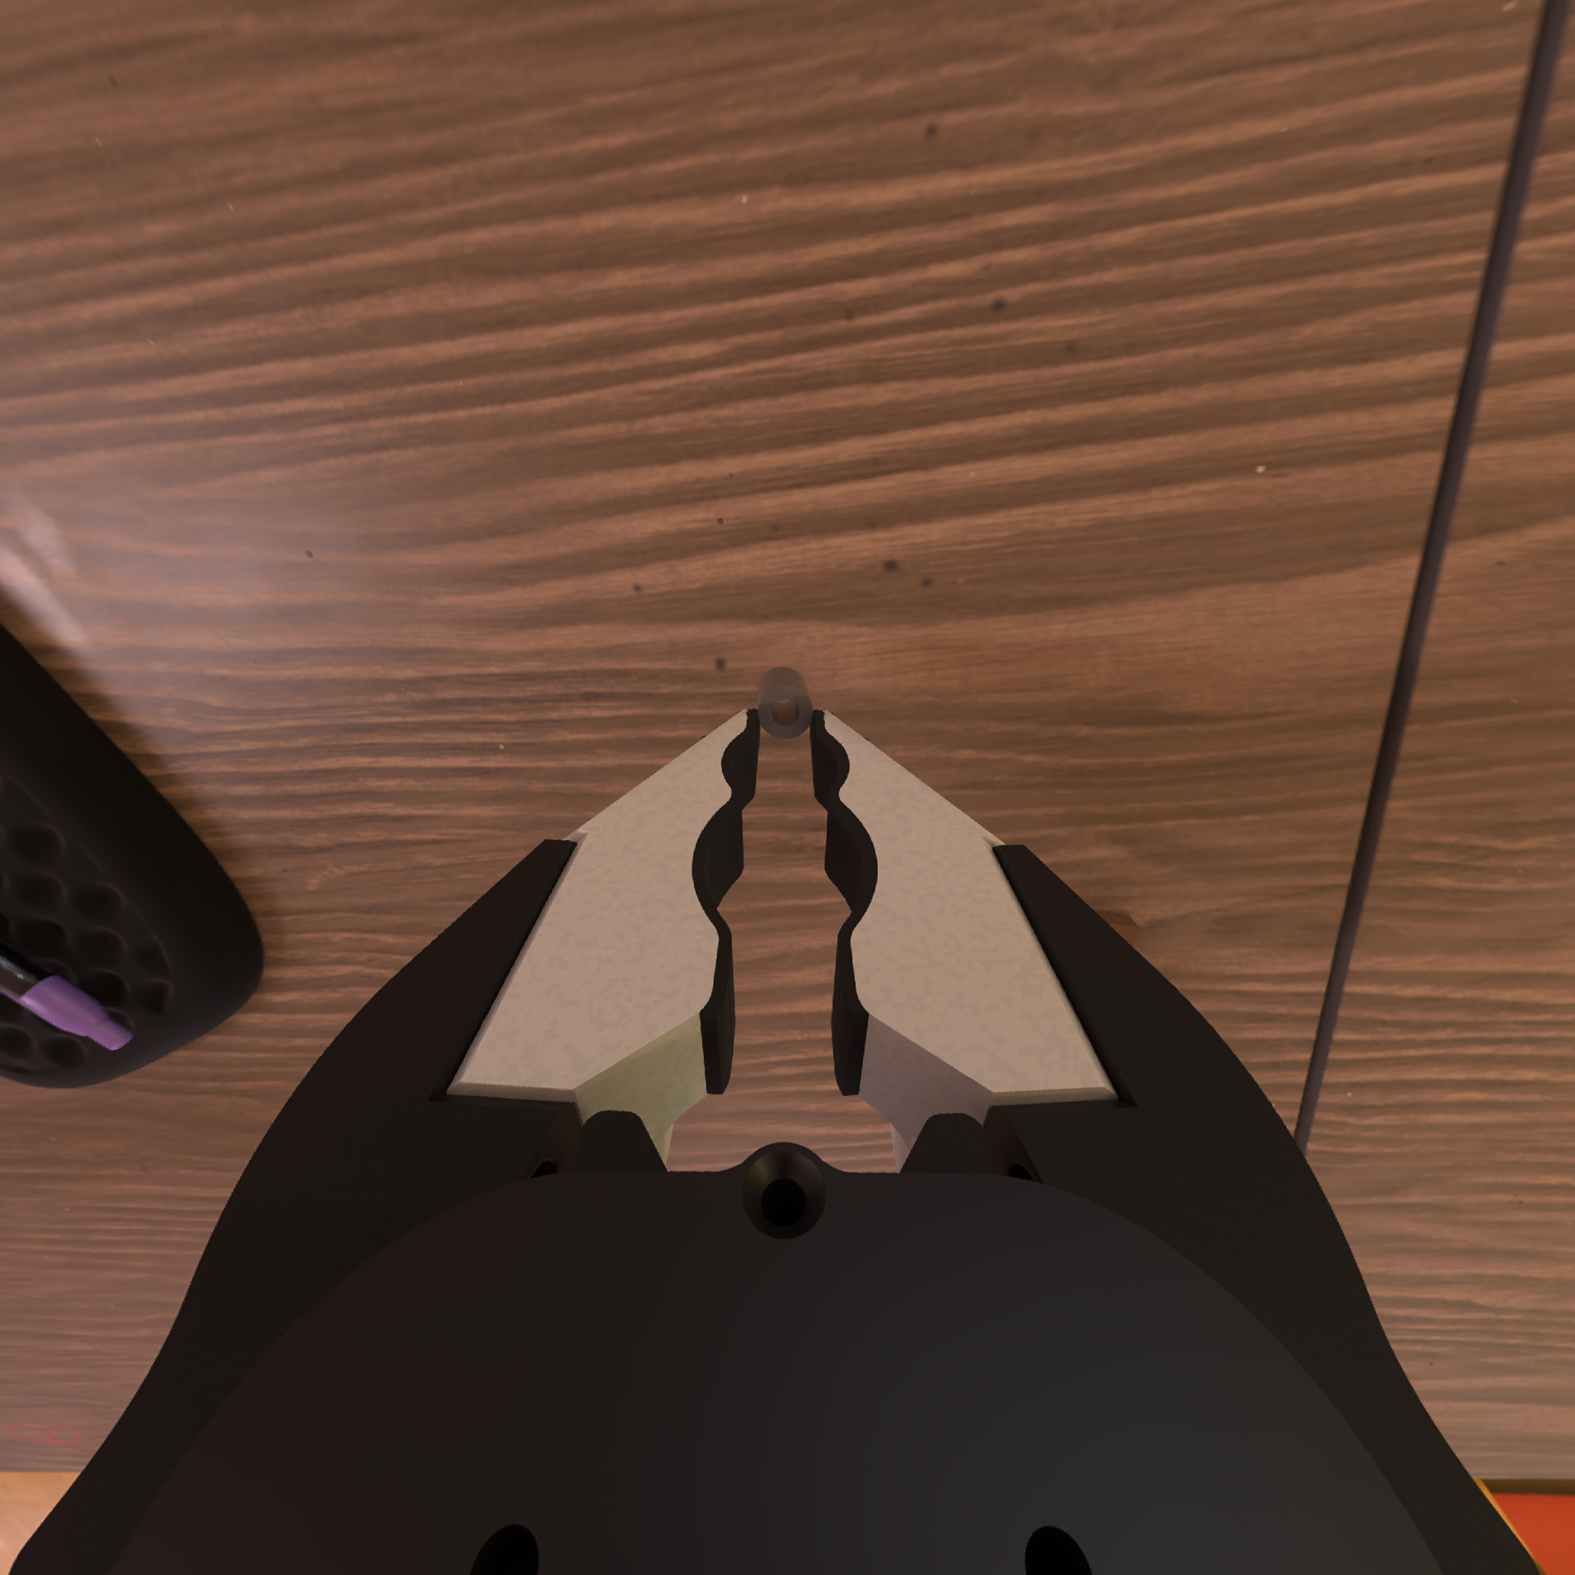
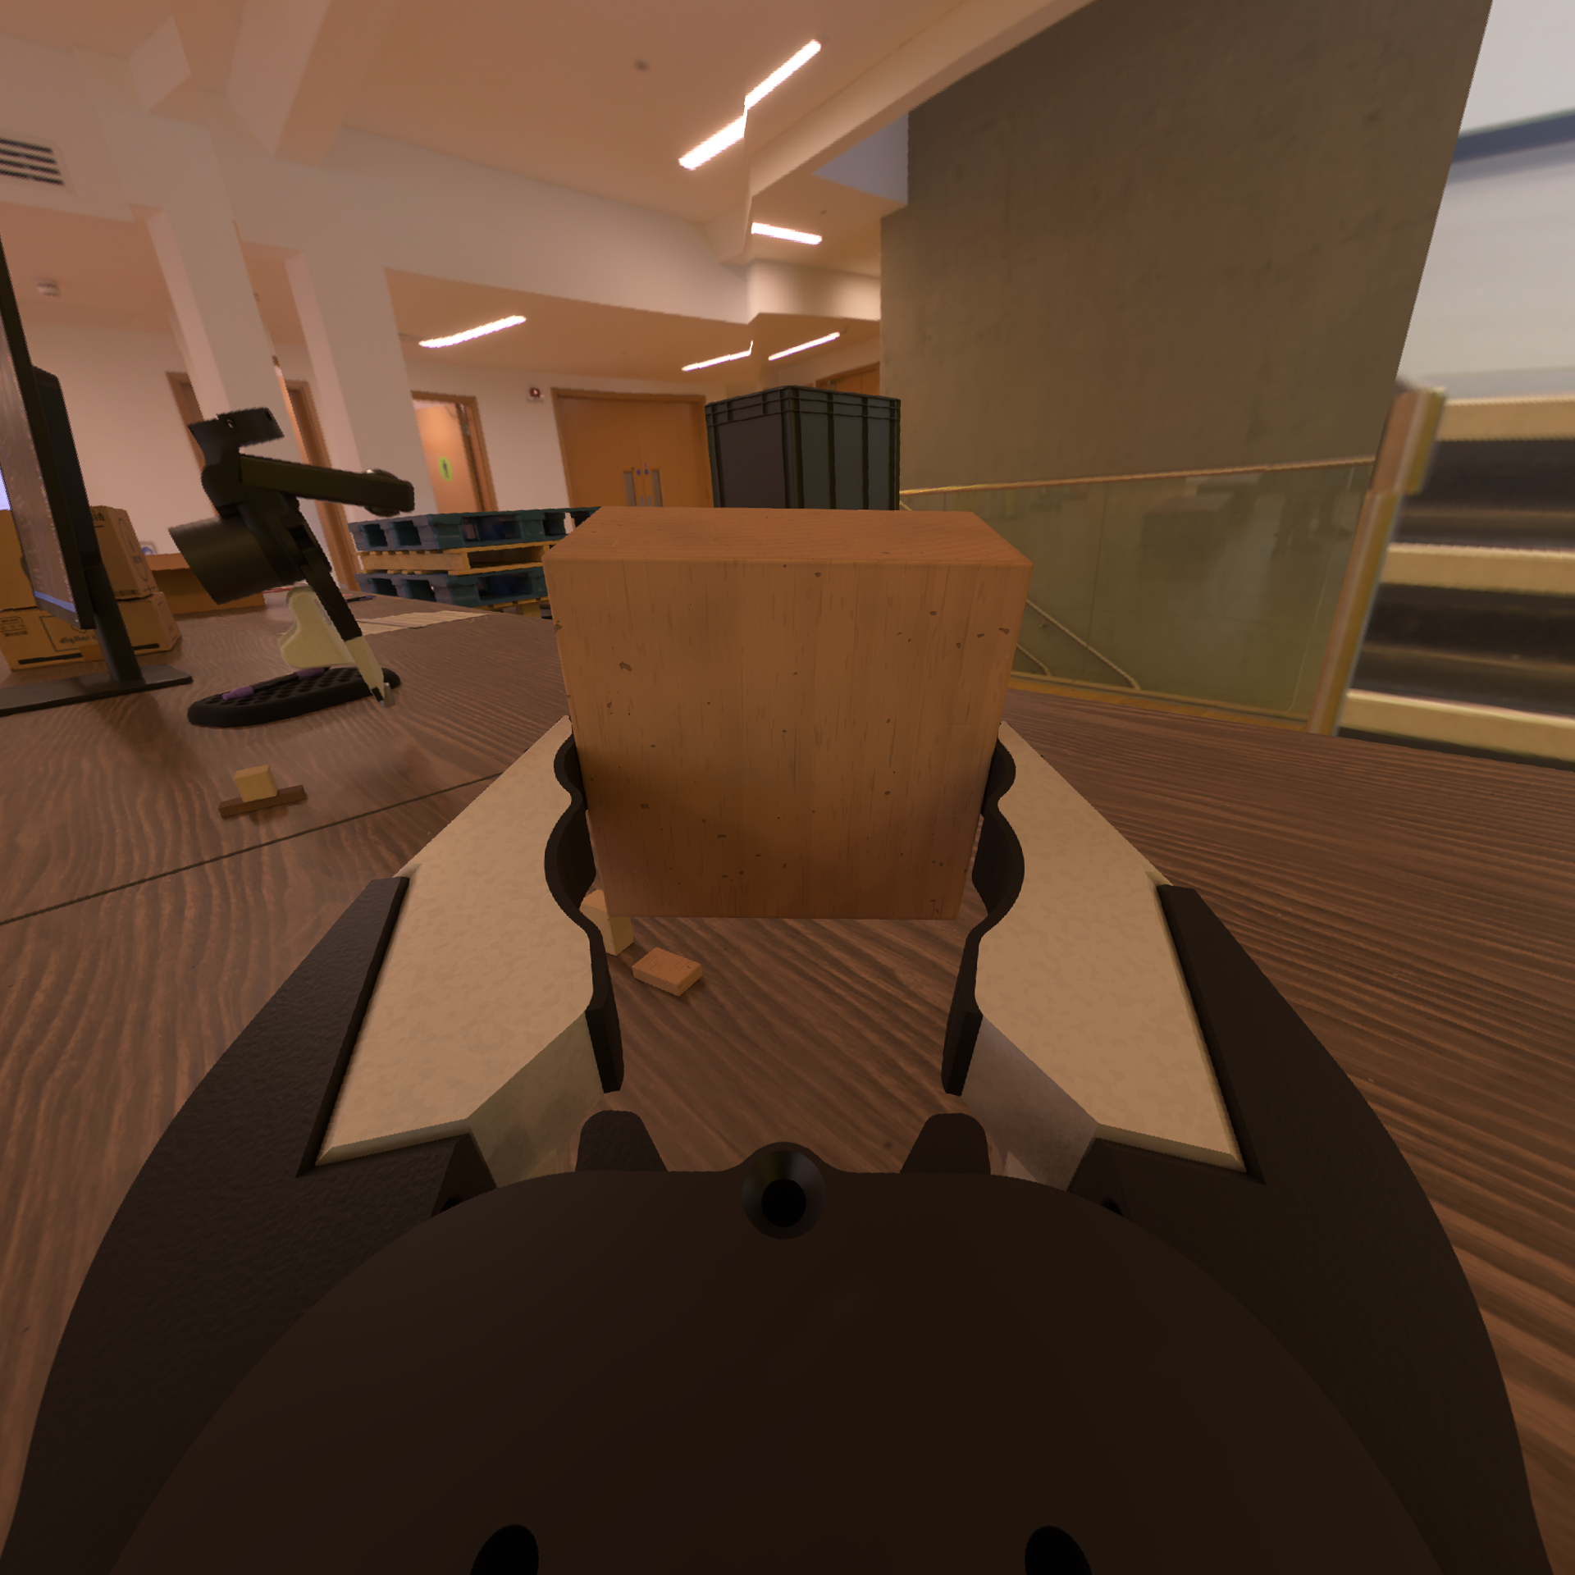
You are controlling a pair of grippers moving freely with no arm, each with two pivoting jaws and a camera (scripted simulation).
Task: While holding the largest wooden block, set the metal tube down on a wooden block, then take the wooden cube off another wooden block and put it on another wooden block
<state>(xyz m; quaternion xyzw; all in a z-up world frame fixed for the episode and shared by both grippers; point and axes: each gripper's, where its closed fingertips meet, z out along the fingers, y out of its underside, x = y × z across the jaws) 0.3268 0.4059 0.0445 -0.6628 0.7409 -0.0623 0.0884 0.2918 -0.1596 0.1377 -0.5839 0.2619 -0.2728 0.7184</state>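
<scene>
My left gripper (image 1: 784, 723) is shut on the small grey metal tube (image 1: 784, 712), which I see end-on at the fingertips over the wooden table (image 1: 767, 341). My right gripper (image 2: 784, 754) is shut on the largest wooden block (image 2: 784, 716) and holds it above the table. In the right wrist view the left gripper (image 2: 382, 692) points down at the far left. A pale wooden cube (image 2: 254, 782) sits on a flat dark wooden block (image 2: 285, 797). A small flat light block (image 2: 667, 972) and an upright pale piece (image 2: 615, 929) lie below the held block.
A black dimpled oval tray (image 1: 102, 920) holding a purple pen (image 1: 77, 1010) lies left of the left gripper; it also shows in the right wrist view (image 2: 281, 697). A monitor on a stand (image 2: 51, 545) is at the far left. A dark seam (image 1: 1440, 528) crosses the table.
</scene>
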